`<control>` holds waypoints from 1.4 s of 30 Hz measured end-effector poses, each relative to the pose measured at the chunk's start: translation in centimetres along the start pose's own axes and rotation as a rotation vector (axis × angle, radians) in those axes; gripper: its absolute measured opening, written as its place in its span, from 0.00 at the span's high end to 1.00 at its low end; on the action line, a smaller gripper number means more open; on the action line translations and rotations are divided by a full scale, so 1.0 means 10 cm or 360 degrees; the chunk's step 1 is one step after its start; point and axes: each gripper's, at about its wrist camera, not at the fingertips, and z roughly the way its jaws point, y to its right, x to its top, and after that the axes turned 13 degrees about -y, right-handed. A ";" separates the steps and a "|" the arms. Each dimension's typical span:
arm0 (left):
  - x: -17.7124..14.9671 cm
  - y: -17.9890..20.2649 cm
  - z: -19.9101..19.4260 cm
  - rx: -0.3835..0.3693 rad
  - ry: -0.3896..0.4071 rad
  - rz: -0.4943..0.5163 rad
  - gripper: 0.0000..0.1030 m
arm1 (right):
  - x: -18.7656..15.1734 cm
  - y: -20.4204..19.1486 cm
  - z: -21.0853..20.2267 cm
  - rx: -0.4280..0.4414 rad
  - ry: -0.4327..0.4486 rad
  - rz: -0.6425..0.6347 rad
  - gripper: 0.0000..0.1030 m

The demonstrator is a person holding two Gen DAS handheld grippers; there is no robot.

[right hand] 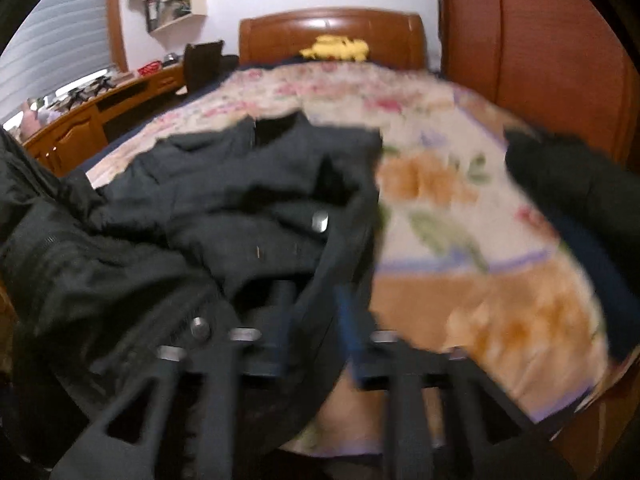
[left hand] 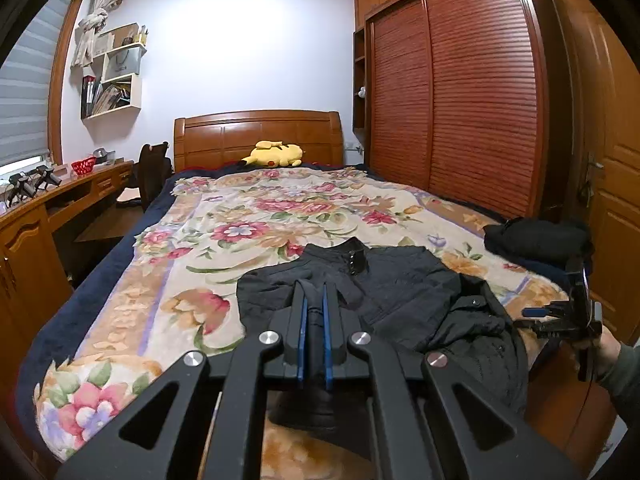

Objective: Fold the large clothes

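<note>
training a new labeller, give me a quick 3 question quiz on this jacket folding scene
1. True or false: the left gripper is shut on part of the black jacket.
2. What lies by the wooden headboard? A) yellow plush toy B) folded towel C) laptop
3. Fill in: the jacket lies on a ____ patterned blanket.

Key: 1 true; 2 A, the yellow plush toy; 3 floral.
</note>
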 end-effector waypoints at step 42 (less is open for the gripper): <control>0.15 -0.71 0.83 0.0143 -0.0050 -0.0211 0.98 | 0.61 -0.22 -0.35 0.0123 0.0333 -0.0104 0.95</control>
